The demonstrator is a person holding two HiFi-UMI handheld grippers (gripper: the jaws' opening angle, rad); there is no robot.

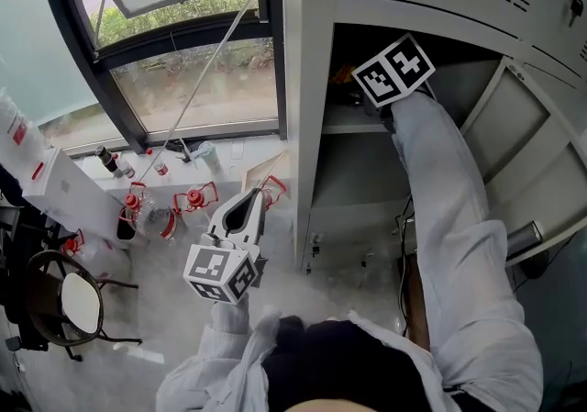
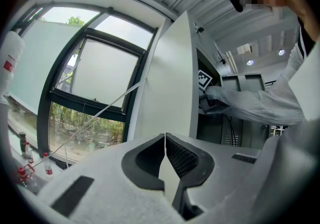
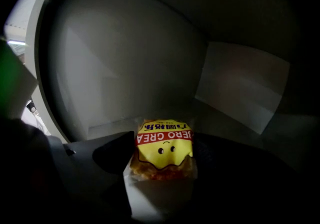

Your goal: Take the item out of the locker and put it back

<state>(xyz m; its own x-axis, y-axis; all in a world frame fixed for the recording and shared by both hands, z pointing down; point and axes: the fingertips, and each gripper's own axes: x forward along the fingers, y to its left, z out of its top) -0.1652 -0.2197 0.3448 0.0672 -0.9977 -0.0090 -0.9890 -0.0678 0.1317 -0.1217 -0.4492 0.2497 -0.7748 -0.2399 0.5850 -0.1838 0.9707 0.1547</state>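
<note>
A snack packet (image 3: 164, 143) with a yellow label and a cartoon face sits between the jaws of my right gripper (image 3: 164, 154), deep in the dark locker compartment (image 3: 150, 68). Both of its sides meet the jaws, so the gripper looks shut on it. From the head view only that gripper's marker cube (image 1: 394, 69) and the white sleeve (image 1: 449, 199) show, reaching into the grey locker (image 1: 307, 80) above its shelf (image 1: 353, 123); the jaws and packet are hidden there. My left gripper (image 1: 253, 192) hangs outside, left of the locker, shut and empty (image 2: 165, 136).
The locker's door (image 1: 541, 153) stands open at the right. Cables (image 1: 404, 217) hang in the lower compartment. Left of the locker is a window (image 1: 202, 80), with bottles (image 1: 110, 161) and red-handled items (image 1: 193, 197) below it. A round stool (image 1: 78, 305) stands at the far left.
</note>
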